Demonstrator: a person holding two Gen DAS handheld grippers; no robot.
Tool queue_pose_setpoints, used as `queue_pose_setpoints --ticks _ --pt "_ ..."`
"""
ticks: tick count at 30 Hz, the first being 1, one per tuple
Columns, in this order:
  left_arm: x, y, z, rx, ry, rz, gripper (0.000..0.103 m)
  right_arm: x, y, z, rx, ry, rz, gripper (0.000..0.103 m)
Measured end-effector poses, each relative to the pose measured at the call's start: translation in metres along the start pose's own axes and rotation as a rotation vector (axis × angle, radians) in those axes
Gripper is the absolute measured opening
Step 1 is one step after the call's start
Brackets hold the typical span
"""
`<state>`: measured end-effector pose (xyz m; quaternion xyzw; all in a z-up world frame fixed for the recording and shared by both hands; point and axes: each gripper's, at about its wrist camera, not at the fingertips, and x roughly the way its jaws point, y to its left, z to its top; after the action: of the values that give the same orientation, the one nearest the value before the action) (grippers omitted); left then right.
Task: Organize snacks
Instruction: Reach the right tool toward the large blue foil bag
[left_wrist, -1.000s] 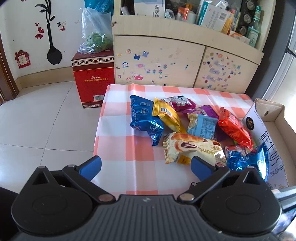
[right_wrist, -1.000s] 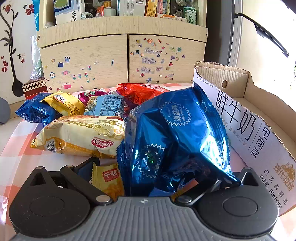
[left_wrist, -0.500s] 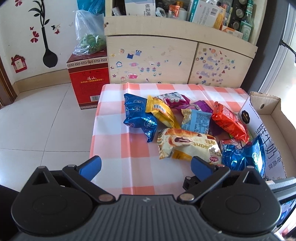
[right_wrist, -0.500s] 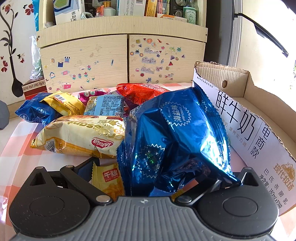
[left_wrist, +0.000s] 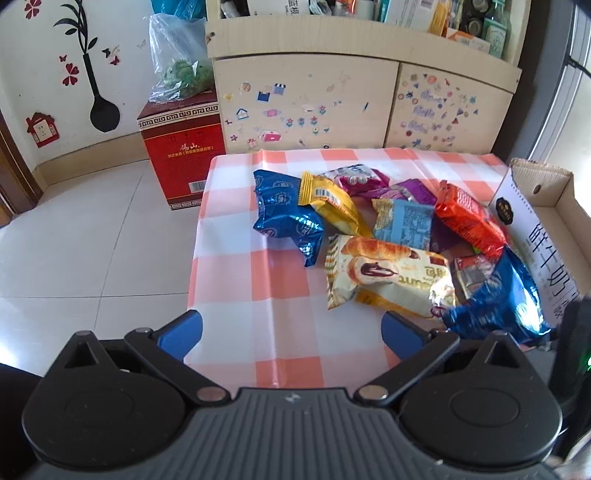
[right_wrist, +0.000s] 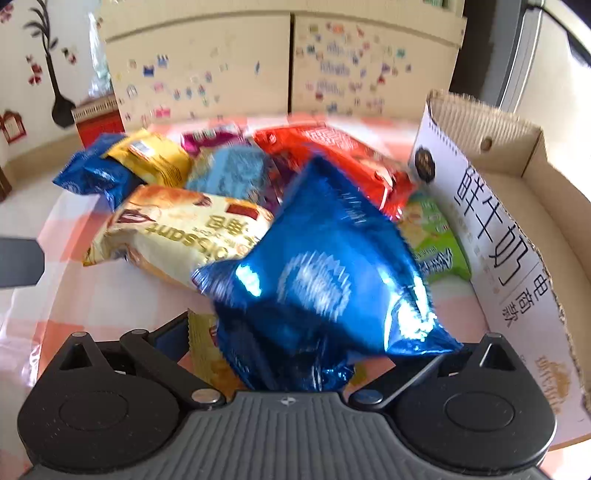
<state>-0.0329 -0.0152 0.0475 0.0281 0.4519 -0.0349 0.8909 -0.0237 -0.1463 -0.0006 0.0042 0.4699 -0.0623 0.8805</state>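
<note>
Right gripper (right_wrist: 295, 354) pinches a shiny blue snack bag (right_wrist: 325, 280) between its fingers; the bag is tilted above the checked tablecloth (left_wrist: 251, 280), just beside the open cardboard box (right_wrist: 517, 236) and partly over the croissant pack (right_wrist: 177, 229). Left gripper (left_wrist: 291, 328) hangs over the near table edge, fingers spread wide with nothing between them. The remaining packets, among them a red bag (left_wrist: 465, 218) and a yellow one (left_wrist: 332, 203), lie heaped mid-cloth.

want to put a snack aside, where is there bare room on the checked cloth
Bare cloth lies along the near and left side of the tablecloth, between the left gripper and the croissant pack. The far strip by the cabinet is also free. It is crowded from the pile to the cardboard box.
</note>
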Motion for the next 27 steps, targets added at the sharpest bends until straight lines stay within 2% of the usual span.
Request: queue_pose_setpoints --ticks 5,10,13,19,21,27 --pt "0.001 -0.005 -0.001 0.040 -0.004 0.051 0.102 -0.014 0.007 0.001 -0.074 -0.015 -0.111 0.103" --pt "0.001 -0.005 -0.001 0.042 0.003 0.056 0.102 -0.030 0.011 0.008 -0.181 -0.073 -0.218 0.103" --pt "0.000 -0.004 0.003 0.039 0.000 0.055 0.102 -0.038 0.001 0.018 -0.169 -0.063 -0.198 0.103" --pt "-0.004 -0.003 0.017 0.062 -0.008 0.043 0.102 -0.048 -0.016 0.027 -0.023 0.003 -0.114 0.103" --pt "-0.003 -0.005 0.021 0.085 0.000 0.034 0.102 -0.054 -0.017 0.033 -0.019 0.001 -0.093 0.103" --pt "-0.002 -0.019 0.035 0.164 0.009 0.014 0.102 -0.063 -0.014 0.052 -0.066 -0.008 -0.118 0.103"
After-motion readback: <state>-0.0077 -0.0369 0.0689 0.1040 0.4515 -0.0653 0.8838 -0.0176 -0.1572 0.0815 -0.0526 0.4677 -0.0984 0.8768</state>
